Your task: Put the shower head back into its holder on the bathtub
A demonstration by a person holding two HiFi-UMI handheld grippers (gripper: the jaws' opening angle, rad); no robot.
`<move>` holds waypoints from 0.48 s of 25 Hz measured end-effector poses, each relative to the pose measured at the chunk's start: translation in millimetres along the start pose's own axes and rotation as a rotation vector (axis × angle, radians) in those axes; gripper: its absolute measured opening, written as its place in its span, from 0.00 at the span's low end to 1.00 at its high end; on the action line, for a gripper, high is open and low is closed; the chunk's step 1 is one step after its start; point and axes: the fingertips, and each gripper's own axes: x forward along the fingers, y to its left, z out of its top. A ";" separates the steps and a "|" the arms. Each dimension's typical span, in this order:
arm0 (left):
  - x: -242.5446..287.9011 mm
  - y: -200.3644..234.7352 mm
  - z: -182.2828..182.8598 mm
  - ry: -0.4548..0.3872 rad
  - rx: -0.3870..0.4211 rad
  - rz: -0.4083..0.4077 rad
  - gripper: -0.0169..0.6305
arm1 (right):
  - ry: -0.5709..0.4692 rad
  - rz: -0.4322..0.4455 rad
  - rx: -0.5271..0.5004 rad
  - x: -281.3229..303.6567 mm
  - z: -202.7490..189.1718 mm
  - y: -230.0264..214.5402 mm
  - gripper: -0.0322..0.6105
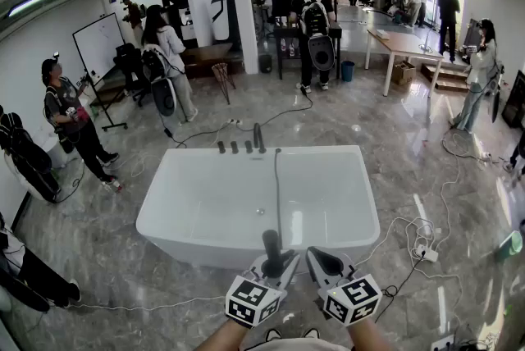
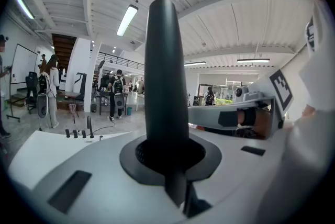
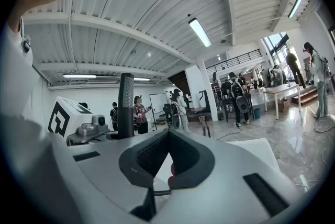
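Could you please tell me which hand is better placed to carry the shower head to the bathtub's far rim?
Left. The left claw is shut on the shower head, held upright at the bathtub's near rim; the right claw beside it is shut and empty.

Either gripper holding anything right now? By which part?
Left gripper is shut on the shower head, gripping its black handle, which sticks up above the jaws. Right gripper is shut and empty.

Was a glossy grey marbled floor. Carried a white bathtub at its middle. Bore a power strip and loose cables right of it, a wooden table far back.
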 end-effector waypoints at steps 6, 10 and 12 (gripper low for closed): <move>1.6 -2.2 2.7 -0.003 -0.004 0.002 0.09 | 0.009 0.008 -0.006 -0.7 1.4 -0.6 0.07; 2.7 -4.5 -0.2 -0.002 0.001 0.005 0.09 | 0.009 0.009 -0.007 -2.9 -1.4 -1.9 0.07; 2.7 -4.5 -0.4 -0.001 0.003 0.007 0.09 | 0.011 0.008 0.000 -3.0 -1.2 -2.9 0.07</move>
